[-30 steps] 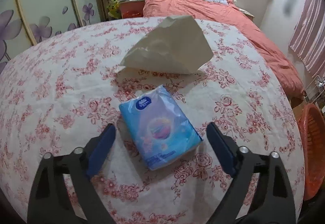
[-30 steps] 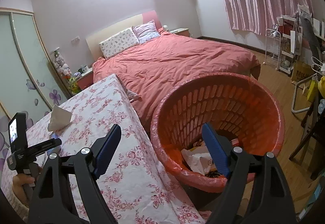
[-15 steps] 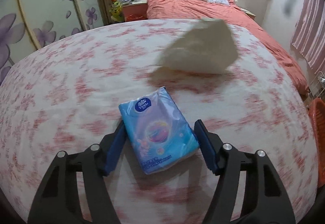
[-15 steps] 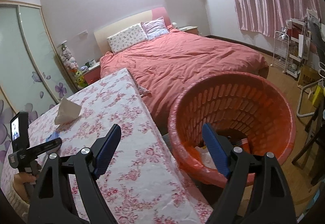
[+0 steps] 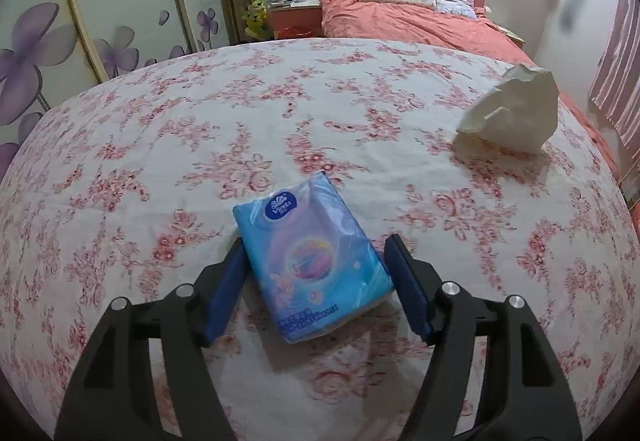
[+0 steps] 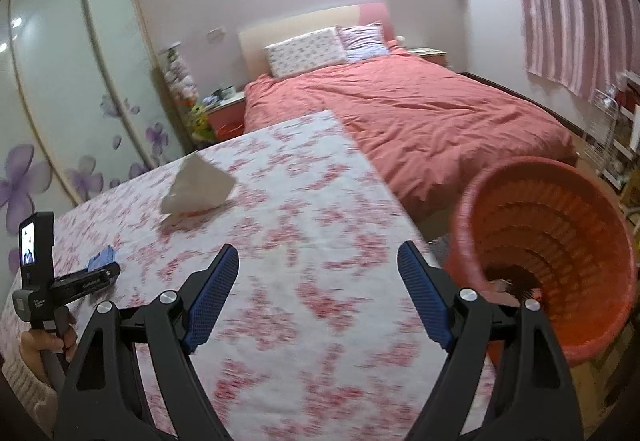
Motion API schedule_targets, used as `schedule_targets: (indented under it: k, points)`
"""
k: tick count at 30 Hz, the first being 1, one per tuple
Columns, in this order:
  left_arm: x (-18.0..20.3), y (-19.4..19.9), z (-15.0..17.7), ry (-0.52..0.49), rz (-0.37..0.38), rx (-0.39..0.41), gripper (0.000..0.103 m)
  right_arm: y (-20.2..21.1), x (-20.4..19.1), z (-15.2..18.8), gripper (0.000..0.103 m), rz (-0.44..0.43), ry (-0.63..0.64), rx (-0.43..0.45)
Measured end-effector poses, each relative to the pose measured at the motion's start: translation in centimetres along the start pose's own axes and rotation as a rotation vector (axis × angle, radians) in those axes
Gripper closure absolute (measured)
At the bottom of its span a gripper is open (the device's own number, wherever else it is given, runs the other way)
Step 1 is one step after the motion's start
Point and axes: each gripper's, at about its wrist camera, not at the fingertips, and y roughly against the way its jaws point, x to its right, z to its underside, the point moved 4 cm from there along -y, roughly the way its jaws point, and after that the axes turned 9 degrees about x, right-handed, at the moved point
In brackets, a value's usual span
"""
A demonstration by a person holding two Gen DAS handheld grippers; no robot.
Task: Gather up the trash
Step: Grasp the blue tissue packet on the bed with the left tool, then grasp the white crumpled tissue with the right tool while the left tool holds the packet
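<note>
my left gripper (image 5: pixel 314 275) holds the blue tissue pack (image 5: pixel 310 261) by its sides – soft wrap could slip. right gripper (image 6: pixel 318 295) wide, empty; orange basket (image 6: pixel 560 241) at three o'clock.

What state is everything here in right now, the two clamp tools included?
Left gripper: closed on the tissue pack.
Tissue pack: sealed, clamped between the left pads.
Right gripper: open, empty, above the table.
Crumpled tissue: loose on the tablecloth, untouched.
Orange basket: beside the table, some rubbish at its bottom.
</note>
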Motion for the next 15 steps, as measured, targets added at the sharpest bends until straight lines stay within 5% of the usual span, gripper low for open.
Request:
schedule_targets:
  k: [15]
  points:
    - [-0.5, -0.1, 0.0, 0.012, 0.012, -0.004, 0.034, -7.8, -10.2, 0.2, 0.022, -0.066, 0.024, -0.069]
